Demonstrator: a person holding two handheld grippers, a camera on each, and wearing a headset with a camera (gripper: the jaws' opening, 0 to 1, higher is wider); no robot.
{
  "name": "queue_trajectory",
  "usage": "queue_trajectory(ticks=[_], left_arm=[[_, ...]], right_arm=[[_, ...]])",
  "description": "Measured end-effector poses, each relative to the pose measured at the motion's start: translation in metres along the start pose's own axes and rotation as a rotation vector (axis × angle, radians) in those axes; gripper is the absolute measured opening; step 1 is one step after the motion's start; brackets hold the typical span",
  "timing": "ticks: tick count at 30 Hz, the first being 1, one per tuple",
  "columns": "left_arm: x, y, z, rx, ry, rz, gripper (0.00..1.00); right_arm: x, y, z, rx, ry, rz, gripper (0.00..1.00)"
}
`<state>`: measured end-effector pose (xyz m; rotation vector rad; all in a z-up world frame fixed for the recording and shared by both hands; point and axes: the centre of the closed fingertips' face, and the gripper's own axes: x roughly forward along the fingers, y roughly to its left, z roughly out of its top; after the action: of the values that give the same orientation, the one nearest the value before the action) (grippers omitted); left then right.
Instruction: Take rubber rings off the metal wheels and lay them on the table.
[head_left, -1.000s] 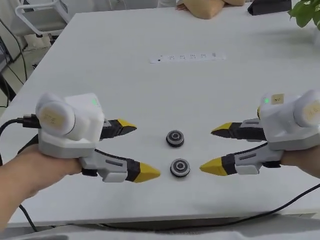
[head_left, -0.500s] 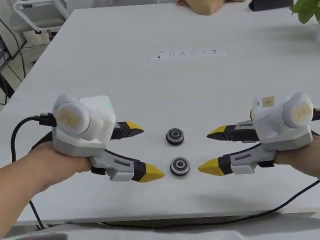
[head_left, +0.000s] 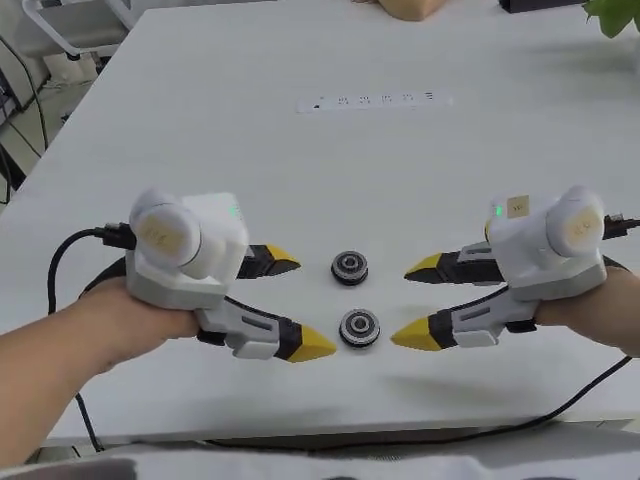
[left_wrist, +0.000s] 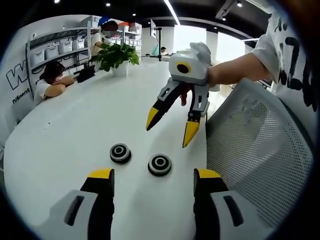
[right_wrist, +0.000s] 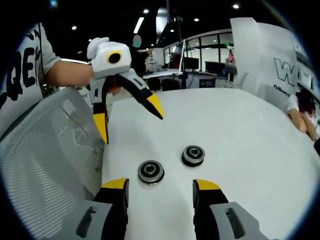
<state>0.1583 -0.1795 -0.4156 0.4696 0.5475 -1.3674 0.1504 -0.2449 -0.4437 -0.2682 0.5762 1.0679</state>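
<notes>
Here we face two metal wheels lying flat on the white table (head_left: 300, 150), close to its near edge and about midway along it. The far wheel (head_left: 349, 267) sits just beyond the near wheel (head_left: 359, 328), each with its dark rubber ring (head_left: 344, 330) on. Our left gripper (head_left: 312, 306) and right gripper (head_left: 402, 306) point tip to tip from either side, both with jaws spread wide and grasping nothing, held low and roughly level, a hand (head_left: 120, 325) behind each. The danger, as we judge it, is that nothing pins the wheels. A jaw nudging the near wheel could skid it toward the near edge or into its neighbour, and two grippers closing on one wheel could clash and lose the ring.
</notes>
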Motion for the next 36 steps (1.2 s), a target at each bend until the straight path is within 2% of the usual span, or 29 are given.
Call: queue_trajectory(ticks=[15, 20, 36], left_arm=[[0.015, -0.004, -0.004, 0.023, 0.031, -0.033, 0.58], [0.021, -0.007, -0.006, 0.025, 0.039, -0.048, 0.57], [0.034, -0.013, -0.010, 0.029, 0.053, -0.083, 0.45]], right_arm=[[0.012, 0.004, -0.008, 0.009, -0.006, 0.041, 0.39], [0.014, 0.004, -0.009, 0.013, -0.007, 0.048, 0.40], [0.021, 0.010, -0.012, -0.012, 0.003, 0.077, 0.34]])
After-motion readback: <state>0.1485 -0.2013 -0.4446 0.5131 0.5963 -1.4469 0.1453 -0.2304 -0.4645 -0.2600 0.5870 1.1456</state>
